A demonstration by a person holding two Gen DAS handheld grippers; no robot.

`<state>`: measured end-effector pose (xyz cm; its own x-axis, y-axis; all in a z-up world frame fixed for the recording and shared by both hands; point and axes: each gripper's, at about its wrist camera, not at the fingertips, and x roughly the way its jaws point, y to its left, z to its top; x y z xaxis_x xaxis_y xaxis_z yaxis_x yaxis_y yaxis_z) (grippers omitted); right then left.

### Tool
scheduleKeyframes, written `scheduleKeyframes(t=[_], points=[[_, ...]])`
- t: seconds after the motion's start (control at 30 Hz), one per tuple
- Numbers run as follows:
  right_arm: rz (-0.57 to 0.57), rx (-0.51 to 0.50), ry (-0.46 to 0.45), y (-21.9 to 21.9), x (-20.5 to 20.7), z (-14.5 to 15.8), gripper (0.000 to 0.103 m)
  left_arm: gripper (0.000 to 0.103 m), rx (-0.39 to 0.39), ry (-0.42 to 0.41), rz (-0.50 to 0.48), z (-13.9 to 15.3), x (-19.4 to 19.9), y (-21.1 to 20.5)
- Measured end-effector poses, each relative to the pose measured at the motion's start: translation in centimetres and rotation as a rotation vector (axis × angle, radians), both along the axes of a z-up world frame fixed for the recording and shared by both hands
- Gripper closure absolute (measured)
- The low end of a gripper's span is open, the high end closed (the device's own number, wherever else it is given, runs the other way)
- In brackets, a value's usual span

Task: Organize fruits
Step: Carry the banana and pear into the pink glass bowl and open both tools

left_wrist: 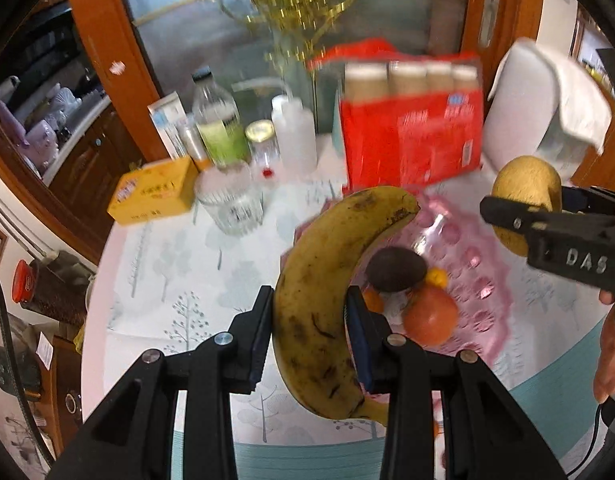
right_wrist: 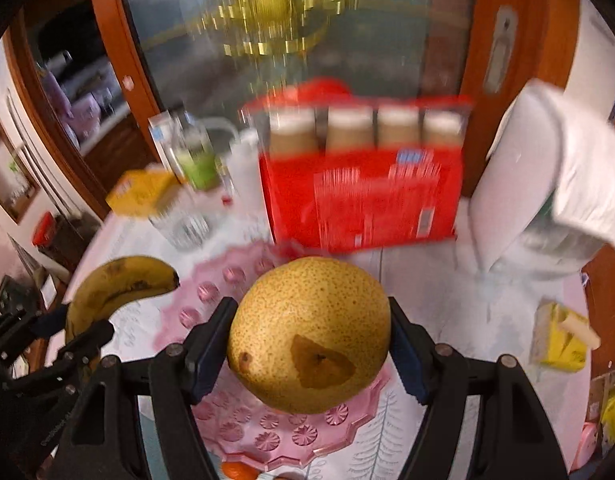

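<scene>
Left claw [left_wrist: 309,330] grips the spotted yellow banana [left_wrist: 327,292]; right claw [right_wrist: 309,344] grips the speckled round pear [right_wrist: 309,334]. Lower both gently onto the pink scalloped glass plate [left_wrist: 483,292], avoiding fruit already there.

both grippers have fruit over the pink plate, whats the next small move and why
Probably lower the left gripper and set the banana onto a bare part of the pink plate. It is clamped between the pads right over the plate, beside the avocado and tomato already there. The right gripper holds the pear above the plate too, so one at a time seems safer.
</scene>
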<state>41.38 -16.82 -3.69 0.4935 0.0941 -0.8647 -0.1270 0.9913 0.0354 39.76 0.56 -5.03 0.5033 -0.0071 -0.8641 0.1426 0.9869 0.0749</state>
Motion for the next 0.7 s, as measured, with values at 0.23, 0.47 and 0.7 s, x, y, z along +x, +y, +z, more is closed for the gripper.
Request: scheduleKeyframes(t=[0.23, 0.47, 0.7], points=[[0.003, -0.061, 0.110, 0.1, 1.2, -7.4, 0.030, 0.069, 0.032, 0.071, -0.013, -5.7, 2.1, -0.6], [0.013, -0.094, 0.141, 0.3, 1.9, -10.1, 0.030, 0.069, 0.041, 0.078, -0.031, -7.6, 2.9, -1.5], [0.018, -0.120, 0.160, 0.6, 2.3, -11.3, 0.030, 0.069, 0.037, 0.098, -0.035, -8.8, 3.1, -2.0]])
